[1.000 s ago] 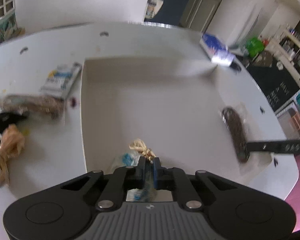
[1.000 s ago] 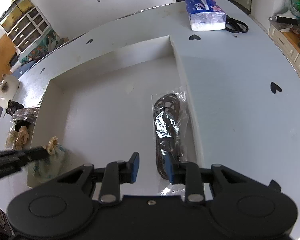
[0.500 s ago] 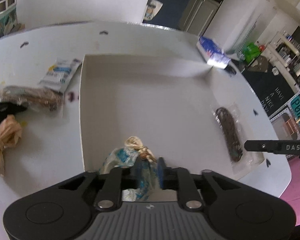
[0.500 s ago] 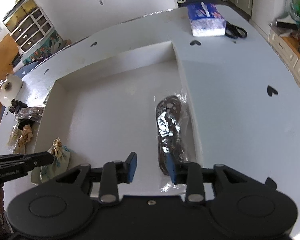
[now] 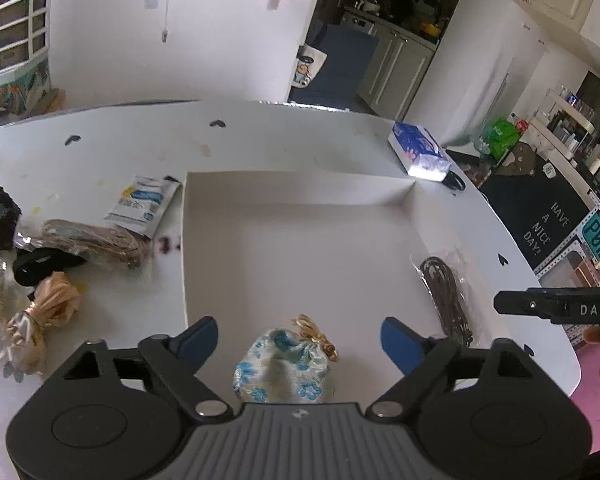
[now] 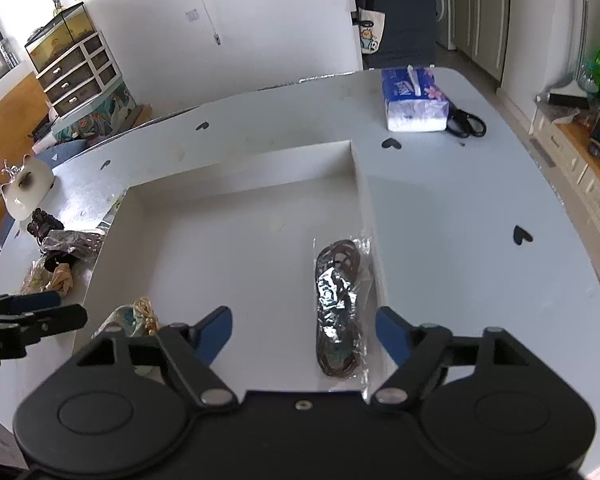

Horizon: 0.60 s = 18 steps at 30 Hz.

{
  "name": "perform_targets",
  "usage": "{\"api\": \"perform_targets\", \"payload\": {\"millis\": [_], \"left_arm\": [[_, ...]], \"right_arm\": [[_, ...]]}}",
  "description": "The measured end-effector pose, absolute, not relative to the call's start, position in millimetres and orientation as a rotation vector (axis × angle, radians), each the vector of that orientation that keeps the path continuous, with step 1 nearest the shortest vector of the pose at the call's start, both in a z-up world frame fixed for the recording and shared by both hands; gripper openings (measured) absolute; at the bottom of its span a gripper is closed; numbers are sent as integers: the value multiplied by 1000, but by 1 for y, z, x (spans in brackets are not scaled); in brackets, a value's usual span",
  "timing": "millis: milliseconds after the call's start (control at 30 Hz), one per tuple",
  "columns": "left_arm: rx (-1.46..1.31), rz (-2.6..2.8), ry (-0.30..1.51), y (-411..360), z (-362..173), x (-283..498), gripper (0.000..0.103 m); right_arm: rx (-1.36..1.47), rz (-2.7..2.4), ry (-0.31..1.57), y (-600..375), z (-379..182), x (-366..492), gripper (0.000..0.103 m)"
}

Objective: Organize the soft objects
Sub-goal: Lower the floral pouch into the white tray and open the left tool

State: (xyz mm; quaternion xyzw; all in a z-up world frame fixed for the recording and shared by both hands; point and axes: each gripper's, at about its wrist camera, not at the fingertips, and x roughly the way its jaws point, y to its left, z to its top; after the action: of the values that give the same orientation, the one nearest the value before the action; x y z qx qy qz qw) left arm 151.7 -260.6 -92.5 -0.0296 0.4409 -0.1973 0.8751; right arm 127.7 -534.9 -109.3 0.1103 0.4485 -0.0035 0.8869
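Note:
A shallow white tray (image 5: 300, 188) lies on the white table. In its near left corner rests a pale pouch with blue flowers and a gold tie (image 5: 284, 372). My left gripper (image 5: 300, 334) hovers above it, jaws opening wide, pads clear of the cloth. Against the tray's right wall (image 6: 366, 216) lies a clear bag of coiled brown cord (image 6: 338, 300). My right gripper (image 6: 303, 320) hangs over its near end, jaws opening, touching nothing. Each gripper's dark finger shows at the edge of the other's view.
Left of the tray lie a blue-white sachet (image 5: 142, 204), a brown bagged bundle (image 5: 96, 242), a black item (image 5: 40, 266) and a gold pouch (image 5: 48, 312). A blue tissue pack (image 6: 414, 100) and black scissors (image 6: 466, 122) sit at the far right.
Both grippers let go: the left was shut on the flowered pouch, the right on the cord bag. Both jaws spread wide and both grippers rose, so the tray looks smaller.

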Motion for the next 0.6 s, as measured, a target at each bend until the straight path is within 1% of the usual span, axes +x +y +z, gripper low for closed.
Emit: {"api": "perform_targets", "payload": {"millis": [67,167,200,300,400,600], "left_arm": [[-71,-403,908,-258,-90,150,98],[-71,-396,892,-256,-85,147,102],[-68,-392,887,-256,-84,146,103],[-65,-387,883,-253,-81,144,103],[-60,-383,877,-249,-80,142,103],[-67,-391,899,-235,-84,140,103]], "right_arm": [[213,-16,922,-532,-107,125,85],[196,-27,899,-527,-102,119,94],[188,-33,887,-526,-100,117,97],[173,-37,847,-518,-95,111,103],[168,-26,817,-511,-93,104,103],[159,-48,845,-492,-95,98,103]]}}
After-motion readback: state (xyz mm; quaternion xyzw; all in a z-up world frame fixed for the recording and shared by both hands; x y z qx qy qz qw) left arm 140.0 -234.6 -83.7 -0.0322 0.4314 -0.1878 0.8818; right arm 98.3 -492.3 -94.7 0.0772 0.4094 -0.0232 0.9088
